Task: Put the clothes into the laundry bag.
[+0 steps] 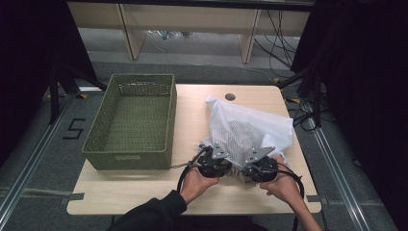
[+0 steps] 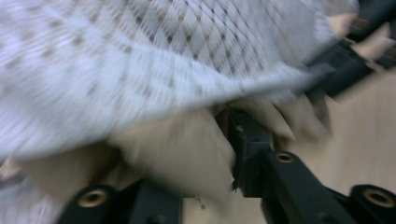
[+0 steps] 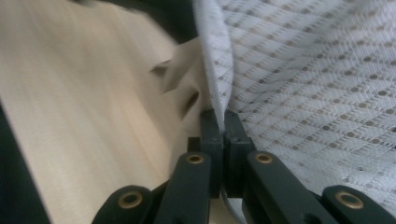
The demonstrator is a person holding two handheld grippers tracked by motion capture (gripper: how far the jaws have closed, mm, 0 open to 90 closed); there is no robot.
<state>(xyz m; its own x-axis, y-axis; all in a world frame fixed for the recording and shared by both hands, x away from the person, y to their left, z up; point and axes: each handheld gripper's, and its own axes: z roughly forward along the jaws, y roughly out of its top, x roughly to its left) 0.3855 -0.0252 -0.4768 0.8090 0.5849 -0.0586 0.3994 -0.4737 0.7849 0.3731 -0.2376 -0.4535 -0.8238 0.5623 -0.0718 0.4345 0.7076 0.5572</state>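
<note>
Left gripper (image 1: 222,167): jaws partly apart, beige cloth (image 2: 177,154) between them; grip could not be told through blur.
Mesh laundry bag (image 1: 250,130): lay on table (image 1: 192,192), right of green basket (image 1: 132,120).
Right gripper (image 1: 251,172): closed tight on bag hem.
Advice: keep hem pinched, pull cloth out slowly.
Hidden: bag's contents.

Left gripper (image 1: 215,163), right gripper (image 1: 259,168) side by side; right jaws pressed together, left jaws apart.
</note>
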